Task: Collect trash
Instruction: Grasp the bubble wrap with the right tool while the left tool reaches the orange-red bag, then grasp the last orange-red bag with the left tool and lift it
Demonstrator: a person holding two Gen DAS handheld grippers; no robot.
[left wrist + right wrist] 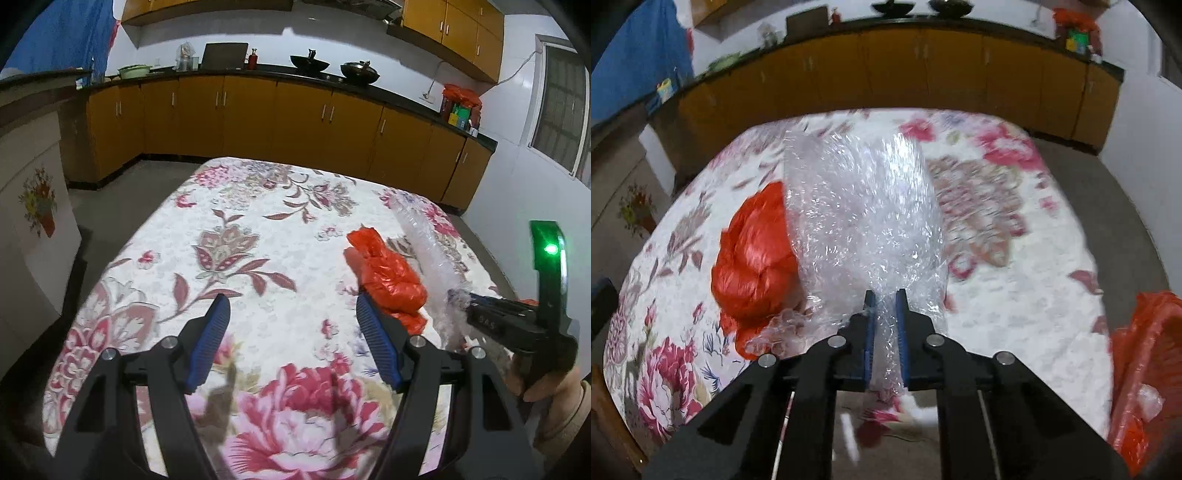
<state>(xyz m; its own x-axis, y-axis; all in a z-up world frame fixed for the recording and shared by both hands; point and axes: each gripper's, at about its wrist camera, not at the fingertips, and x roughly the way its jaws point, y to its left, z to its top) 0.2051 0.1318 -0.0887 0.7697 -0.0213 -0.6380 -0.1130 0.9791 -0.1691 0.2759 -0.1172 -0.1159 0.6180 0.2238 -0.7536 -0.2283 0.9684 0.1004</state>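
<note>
A sheet of clear bubble wrap [864, 206] lies lengthwise on the floral tablecloth [1034, 280]. My right gripper [885, 295] is shut on its near end; in the left wrist view the right gripper [465, 299] is at the right, pinching the bubble wrap [428, 243]. A crumpled red plastic bag [757, 258] lies against the wrap's left side, also in the left wrist view [388, 273]. My left gripper [291, 306] is open and empty above the cloth, its right finger just left of the red bag.
A red bag with an open mouth [1145, 369] hangs at the table's near right edge. Orange kitchen cabinets [258, 110] with a dark counter stand beyond the table. A white appliance [33, 206] stands to the left.
</note>
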